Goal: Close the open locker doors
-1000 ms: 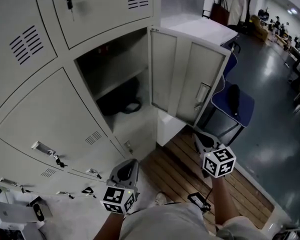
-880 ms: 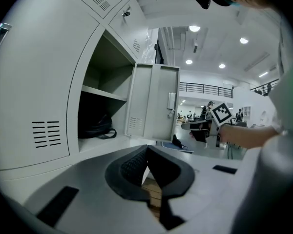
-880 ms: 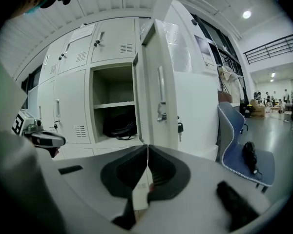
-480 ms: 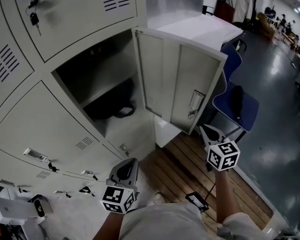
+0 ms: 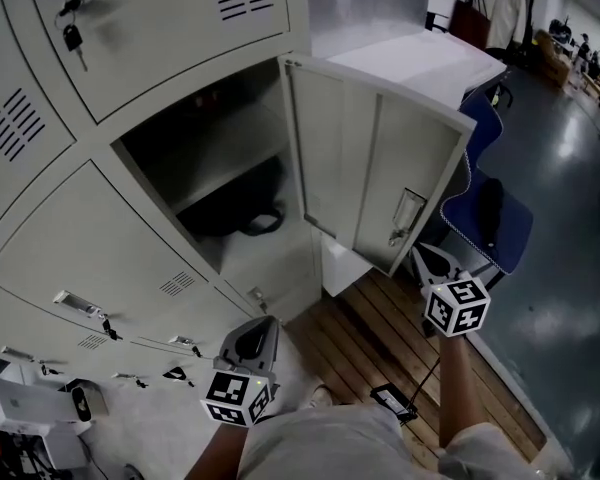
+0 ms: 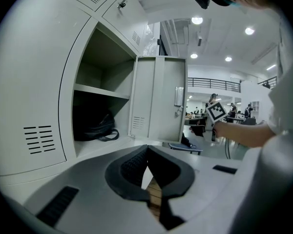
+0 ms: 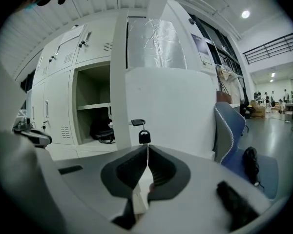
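While one locker door (image 5: 380,173) stands swung wide on its hinges, the open compartment (image 5: 265,258) beside it is laid bare, and a black bag (image 5: 238,210) is seen lying at the back of it, under a shelf (image 6: 98,91). The door is set to the right of the compartment with its inner face turned toward the head view, and the lockers around it are seen shut. The right claw (image 5: 428,263) is held low, just beside the free edge of the door and below its latch, with its jaws pressed together and nothing caught between them. In the right gripper view the door's edge is met straight ahead, and a key (image 7: 143,136) is seen hanging from the lock just above the jaw tips. Contact with the door does not appear to be made, though this cannot be settled from the angle. The left claw (image 5: 252,333) is held close to the person's body, well apart from the door, its jaws likewise brought together on nothing. A blue chair (image 5: 495,218) is partly hidden behind the door, and a wooden floor (image 5: 370,333) is seen beneath it.
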The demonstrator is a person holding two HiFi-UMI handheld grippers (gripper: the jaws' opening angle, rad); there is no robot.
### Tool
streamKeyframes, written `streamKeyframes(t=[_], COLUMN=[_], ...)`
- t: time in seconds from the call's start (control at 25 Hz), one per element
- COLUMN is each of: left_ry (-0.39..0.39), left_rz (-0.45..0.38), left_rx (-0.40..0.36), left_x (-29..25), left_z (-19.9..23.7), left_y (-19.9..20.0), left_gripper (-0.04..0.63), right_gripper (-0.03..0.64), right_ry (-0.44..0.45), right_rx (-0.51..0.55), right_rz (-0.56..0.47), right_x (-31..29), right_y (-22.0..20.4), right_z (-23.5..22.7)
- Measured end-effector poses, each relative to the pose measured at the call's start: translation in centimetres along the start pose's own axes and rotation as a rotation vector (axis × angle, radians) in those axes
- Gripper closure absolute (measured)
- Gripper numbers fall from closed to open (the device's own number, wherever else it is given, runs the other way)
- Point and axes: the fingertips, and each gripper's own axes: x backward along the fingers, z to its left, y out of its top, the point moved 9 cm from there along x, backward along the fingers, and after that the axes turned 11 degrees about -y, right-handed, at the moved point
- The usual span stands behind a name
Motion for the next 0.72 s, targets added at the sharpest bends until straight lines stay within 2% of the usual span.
streamKeyframes(t=[0.36,0.72], left_ry=[-0.002,0.024], left_rz=[-0.006,-0.018], left_rx=[0.000,-0.002], left_x=[-0.1,1.5], left_z=[-0.1,-0.2], left_y=[0.1,0.0], left_gripper=[0.581,0.581], right_gripper=[0.589,0.589], right_ry=[0.018,0.073], right_rx=[0.001,0.017], right_rz=[0.003,-0.007], right_x=[0.1,0.9], right_y=[-0.1,-0.1], right_z=[0.8,3.0])
